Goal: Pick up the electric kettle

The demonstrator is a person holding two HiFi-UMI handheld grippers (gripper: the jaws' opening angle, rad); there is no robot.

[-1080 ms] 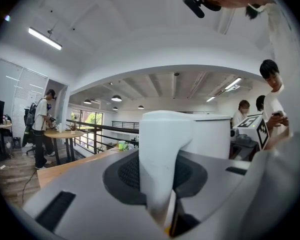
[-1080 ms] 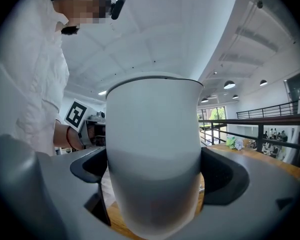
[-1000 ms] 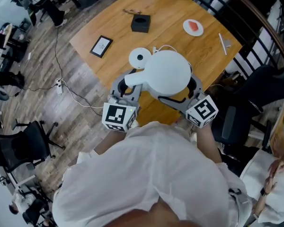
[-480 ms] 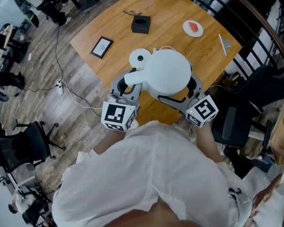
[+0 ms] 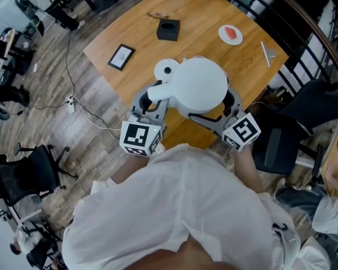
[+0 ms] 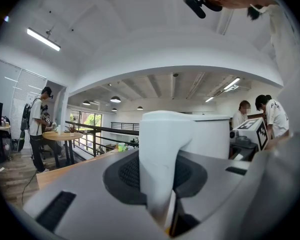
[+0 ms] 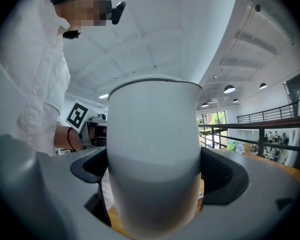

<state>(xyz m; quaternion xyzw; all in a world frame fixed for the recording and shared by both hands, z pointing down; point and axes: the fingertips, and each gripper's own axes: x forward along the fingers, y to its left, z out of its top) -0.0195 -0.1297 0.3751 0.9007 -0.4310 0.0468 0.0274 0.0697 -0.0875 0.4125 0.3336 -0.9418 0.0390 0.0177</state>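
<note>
The white electric kettle is held up over the near edge of the wooden table, between both grippers. My left gripper is shut on the kettle's handle, which fills the gap between the jaws of the left gripper in its own view. My right gripper clamps the kettle's round body from the other side. Both dark pads press on it. The kettle's white round base lies on the table just beyond it.
On the table lie a black box, a dark-framed tablet, a white plate with a red piece and a grey tool. A black chair and a railing stand at the right. A cable runs across the floor at left.
Both grippers and the kettle keep their places. Only a bystander at the lower right edge has shifted.
</note>
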